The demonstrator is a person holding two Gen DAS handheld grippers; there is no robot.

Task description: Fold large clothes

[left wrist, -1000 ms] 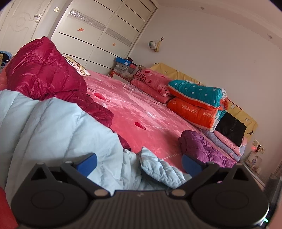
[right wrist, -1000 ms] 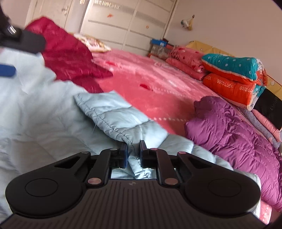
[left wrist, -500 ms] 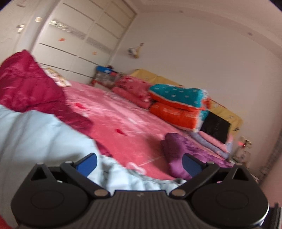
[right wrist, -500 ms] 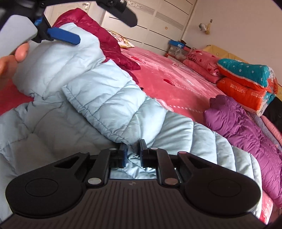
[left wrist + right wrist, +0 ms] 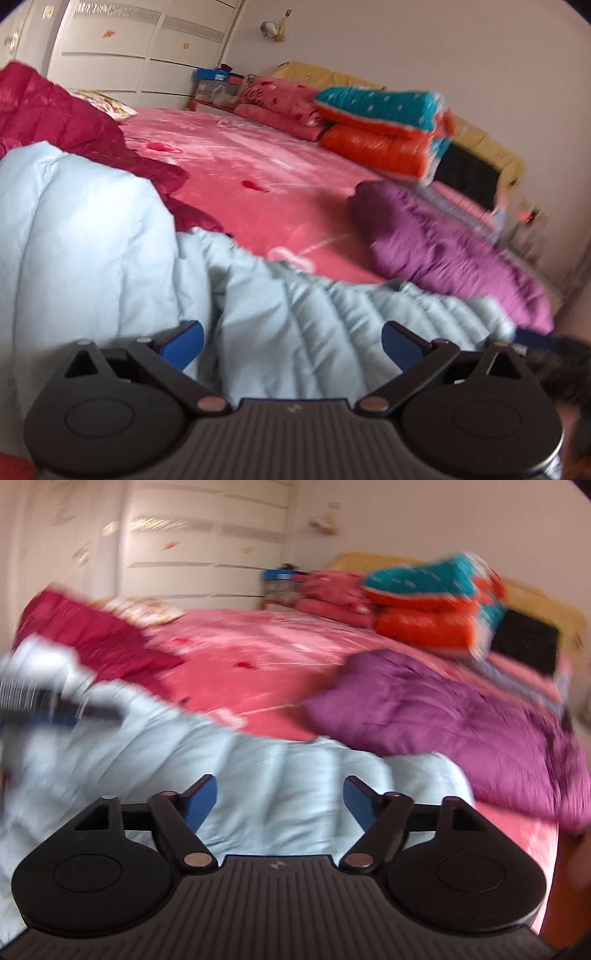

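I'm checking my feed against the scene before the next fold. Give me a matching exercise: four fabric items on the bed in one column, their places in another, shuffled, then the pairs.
Things:
1. light blue down jacket
2. purple down jacket
3. dark red down jacket
4. teal dotted quilt

Places:
A. on top of the orange quilt by the headboard
B. far left of the bed, near the wardrobe
C. nearest, right in front of both grippers
D. right side of the bed, beyond the blue jacket's edge

Pairs: 1-C, 2-D, 3-B, 4-A
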